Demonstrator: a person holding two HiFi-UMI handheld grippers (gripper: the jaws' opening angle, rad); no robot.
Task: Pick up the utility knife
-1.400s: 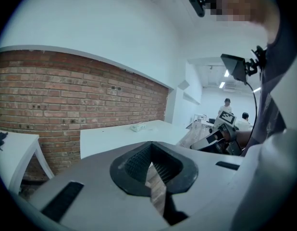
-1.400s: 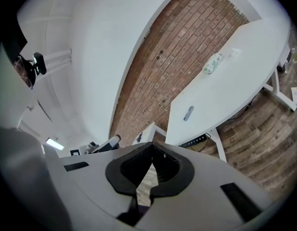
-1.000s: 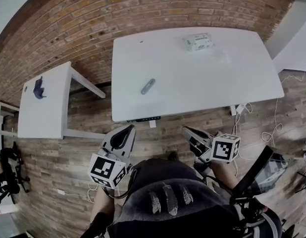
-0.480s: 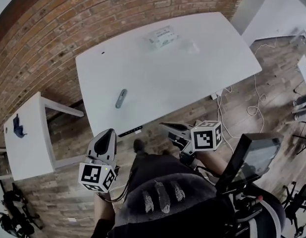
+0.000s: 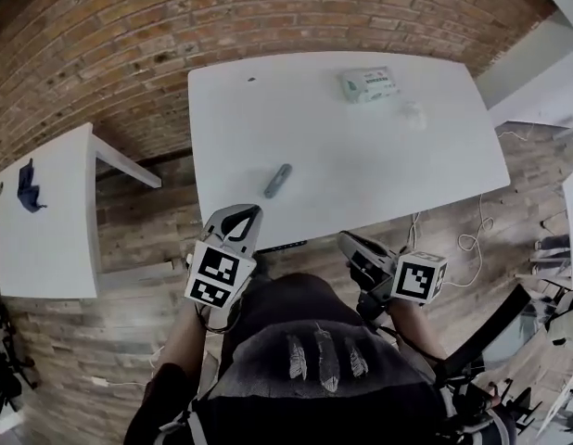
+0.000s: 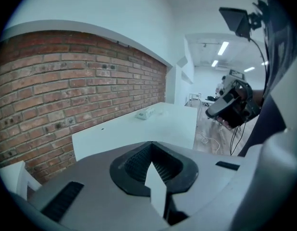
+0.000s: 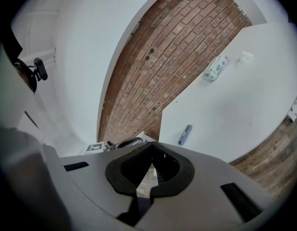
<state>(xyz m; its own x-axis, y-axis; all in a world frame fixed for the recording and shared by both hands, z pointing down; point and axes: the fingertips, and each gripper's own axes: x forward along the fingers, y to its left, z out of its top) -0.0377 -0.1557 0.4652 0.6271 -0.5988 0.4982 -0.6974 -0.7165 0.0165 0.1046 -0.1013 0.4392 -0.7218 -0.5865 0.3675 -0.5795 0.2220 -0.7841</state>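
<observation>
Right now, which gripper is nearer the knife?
Left. In the head view, the left gripper is at the table's near edge, just below and left of the knife. The right gripper is farther away, to the knife's lower right. Both are shut and empty.

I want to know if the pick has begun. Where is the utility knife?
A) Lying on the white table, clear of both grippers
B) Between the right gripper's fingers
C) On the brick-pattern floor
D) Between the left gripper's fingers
A: the utility knife lies flat on the white table, and the left gripper and right gripper are both shut, empty and apart from it.
</observation>
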